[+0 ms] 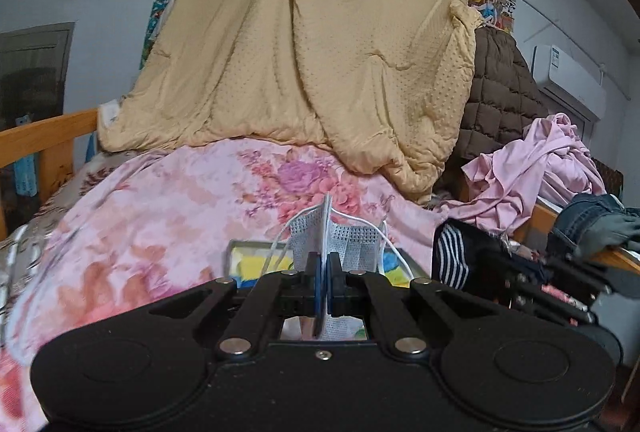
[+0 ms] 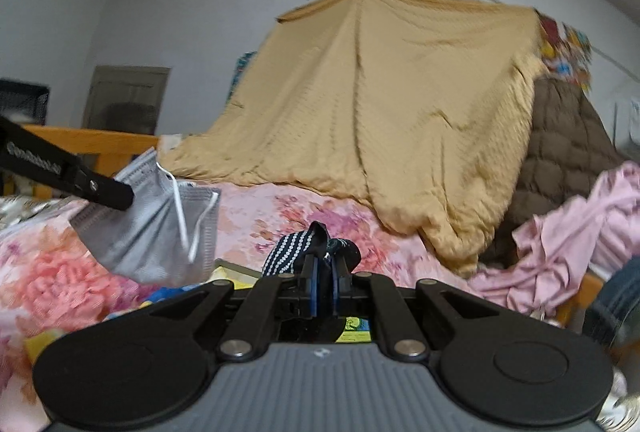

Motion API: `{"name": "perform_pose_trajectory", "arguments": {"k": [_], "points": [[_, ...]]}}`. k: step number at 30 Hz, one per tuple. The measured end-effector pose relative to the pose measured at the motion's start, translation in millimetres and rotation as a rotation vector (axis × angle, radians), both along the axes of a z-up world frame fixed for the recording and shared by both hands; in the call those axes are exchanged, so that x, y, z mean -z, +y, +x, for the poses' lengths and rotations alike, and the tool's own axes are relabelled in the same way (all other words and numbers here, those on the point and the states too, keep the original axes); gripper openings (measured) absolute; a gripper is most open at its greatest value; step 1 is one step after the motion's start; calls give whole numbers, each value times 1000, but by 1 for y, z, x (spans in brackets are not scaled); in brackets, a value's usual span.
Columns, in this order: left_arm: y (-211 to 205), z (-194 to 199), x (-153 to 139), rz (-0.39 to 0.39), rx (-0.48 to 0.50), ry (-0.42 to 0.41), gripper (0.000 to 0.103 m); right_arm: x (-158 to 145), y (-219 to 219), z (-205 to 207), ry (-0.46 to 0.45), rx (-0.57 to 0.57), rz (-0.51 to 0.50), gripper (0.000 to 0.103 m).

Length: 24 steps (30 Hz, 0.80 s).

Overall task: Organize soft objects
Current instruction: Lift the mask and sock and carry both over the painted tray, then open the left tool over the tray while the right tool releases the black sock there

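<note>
My left gripper [image 1: 324, 260] is shut on a grey-white face mask [image 1: 352, 236], which stands up from the pads with its white ear loops hanging to both sides. The right wrist view shows that gripper [image 2: 126, 196] at the left, with the mask [image 2: 156, 232] dangling from its tip. My right gripper [image 2: 324, 266] is shut on a dark sock with white stripes [image 2: 290, 252], bunched in front of the pads. In the left wrist view the sock [image 1: 450, 260] and the right gripper [image 1: 480, 256] sit low at the right. Both grippers hover over a pink floral bedspread [image 1: 180, 200].
A tan quilt [image 1: 304, 52] hangs like a tent at the back of the bed. Right of it are a brown puffer jacket [image 1: 500, 92], a pink garment heap [image 1: 548, 160] and jeans [image 1: 592, 212]. A colourful flat item [image 1: 256, 264] lies under the grippers. A wooden bed rail [image 1: 48, 136] runs along the left.
</note>
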<state>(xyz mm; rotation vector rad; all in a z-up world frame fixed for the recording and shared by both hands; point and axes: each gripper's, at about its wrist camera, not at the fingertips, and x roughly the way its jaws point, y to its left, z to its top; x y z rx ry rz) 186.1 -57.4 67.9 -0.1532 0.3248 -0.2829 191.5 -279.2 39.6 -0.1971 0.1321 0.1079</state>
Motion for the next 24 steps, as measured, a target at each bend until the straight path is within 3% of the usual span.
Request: {"name": "perform_pose_trajectory", "arguments": {"k": [6, 12, 22, 24], "points": [[-33, 59, 6, -29, 6, 47, 2, 6, -25, 49, 65, 39, 138, 7], [-56, 117, 22, -14, -6, 134, 2, 30, -35, 97, 182, 69, 180, 7], [-77, 179, 54, -20, -8, 300, 2, 59, -52, 135, 401, 105, 294, 7], [-84, 187, 65, 12, -3, 334, 2, 63, -52, 137, 425, 106, 295, 7]]}}
